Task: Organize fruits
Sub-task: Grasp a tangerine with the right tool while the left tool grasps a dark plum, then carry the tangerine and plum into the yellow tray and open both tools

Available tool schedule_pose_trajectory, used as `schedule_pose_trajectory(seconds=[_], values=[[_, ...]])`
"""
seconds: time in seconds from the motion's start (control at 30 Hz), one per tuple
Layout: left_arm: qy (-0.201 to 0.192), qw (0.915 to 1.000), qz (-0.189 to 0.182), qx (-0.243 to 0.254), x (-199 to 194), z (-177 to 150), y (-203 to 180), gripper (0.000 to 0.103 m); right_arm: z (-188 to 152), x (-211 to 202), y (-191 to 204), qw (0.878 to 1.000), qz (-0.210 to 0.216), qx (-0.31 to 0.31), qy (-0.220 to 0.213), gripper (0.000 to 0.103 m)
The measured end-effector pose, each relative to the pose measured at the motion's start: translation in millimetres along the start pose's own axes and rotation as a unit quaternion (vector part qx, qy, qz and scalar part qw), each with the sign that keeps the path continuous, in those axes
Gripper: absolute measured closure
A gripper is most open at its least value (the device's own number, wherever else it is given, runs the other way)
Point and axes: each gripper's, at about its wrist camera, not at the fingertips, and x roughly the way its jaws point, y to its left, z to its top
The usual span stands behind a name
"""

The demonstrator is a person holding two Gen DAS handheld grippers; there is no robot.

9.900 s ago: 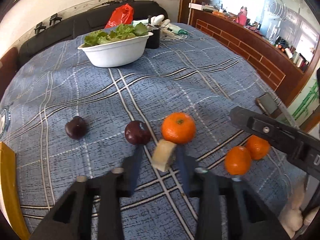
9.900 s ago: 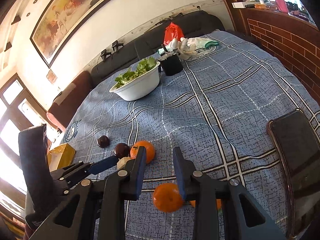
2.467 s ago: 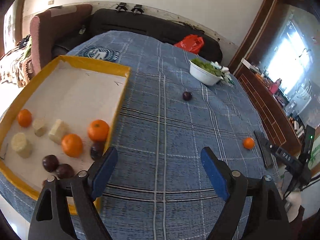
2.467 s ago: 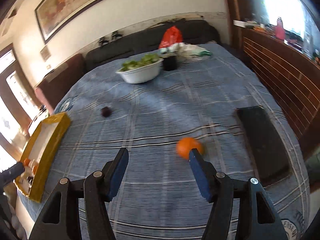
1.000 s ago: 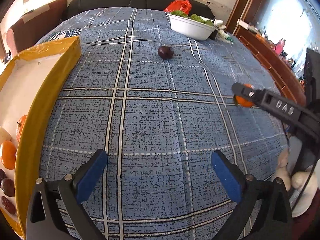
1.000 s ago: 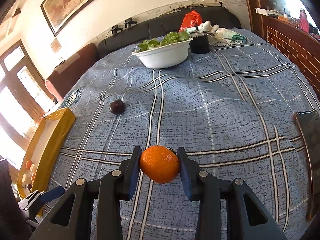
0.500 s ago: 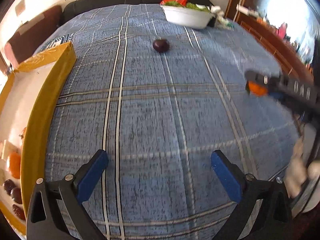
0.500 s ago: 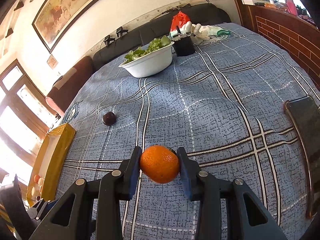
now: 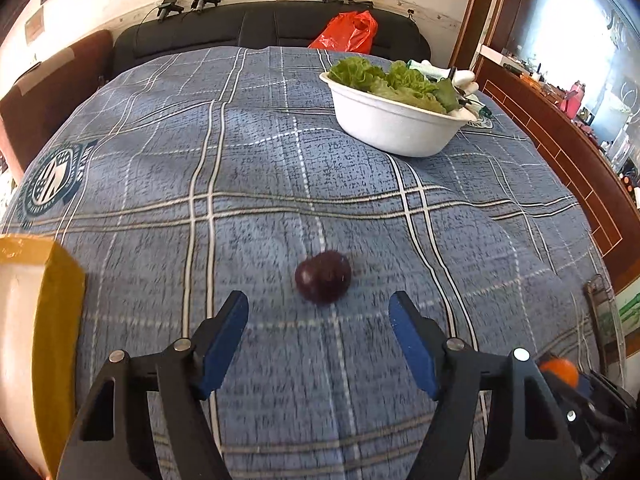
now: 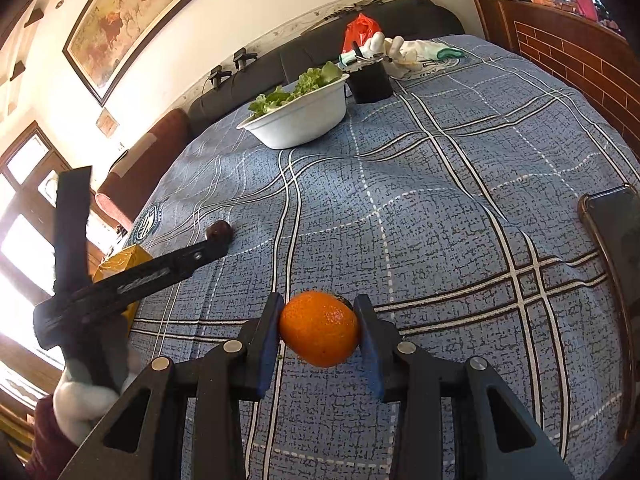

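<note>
A dark purple plum [image 9: 323,277] lies alone on the blue plaid tablecloth [image 9: 256,184]. My left gripper [image 9: 318,312] hovers just short of it, jaws closing, with the plum ahead of the blue pads and untouched. My right gripper [image 10: 318,330] is shut on an orange [image 10: 319,327], held above the cloth. In the right wrist view the left gripper's black finger [image 10: 168,266] reaches toward the plum [image 10: 219,230]. The yellow tray [image 9: 48,304] shows at the left edge of the left wrist view; its contents are out of sight.
A white bowl of lettuce [image 9: 394,122] stands at the far side, with a black cup [image 10: 370,80] and white gloves [image 10: 400,54] behind it. A dark phone [image 10: 618,236] lies at the right edge. A red bag [image 9: 347,34] sits on the black sofa.
My left gripper has swept forward across the table to the plum, and its jaws have narrowed. The right gripper keeps the orange clamped and has hardly moved.
</note>
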Motion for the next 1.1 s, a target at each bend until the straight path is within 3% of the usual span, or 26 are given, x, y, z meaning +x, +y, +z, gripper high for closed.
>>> schedule_pose_trajectory(seconds=[0.13, 0.23, 0.27, 0.47, 0.73, 0.97, 1.1], values=[[0.002, 1.0000, 0.008, 0.006, 14, 8, -4, 0.037, 0, 1, 1, 1.000, 0.002, -0.003, 0.003, 0.064], [-0.003, 0.9993, 0.028, 0.023, 15, 9, -9, 0.074, 0, 1, 1, 1.000, 0.001, -0.005, 0.003, 0.064], [-0.002, 0.9994, 0.025, 0.024, 14, 9, -11, 0.075, 0, 2, 1, 1.000, 0.000, -0.005, 0.003, 0.064], [-0.014, 0.9996, 0.020, 0.013, -9, -6, -9, 0.075, 1, 2, 2, 1.000, -0.004, -0.010, 0.001, 0.064], [-0.043, 0.9987, 0.012, -0.023, -69, -45, 11, 0.075, 0, -1, 2, 1.000, -0.004, -0.015, -0.010, 0.064], [-0.090, 0.9925, 0.029, -0.077, -135, -77, 54, 0.075, 0, -7, 3, 0.999, -0.022, -0.018, -0.026, 0.064], [-0.118, 0.9855, 0.062, -0.105, -177, -99, 93, 0.075, -2, -9, 13, 0.999, -0.029, -0.031, -0.031, 0.064]])
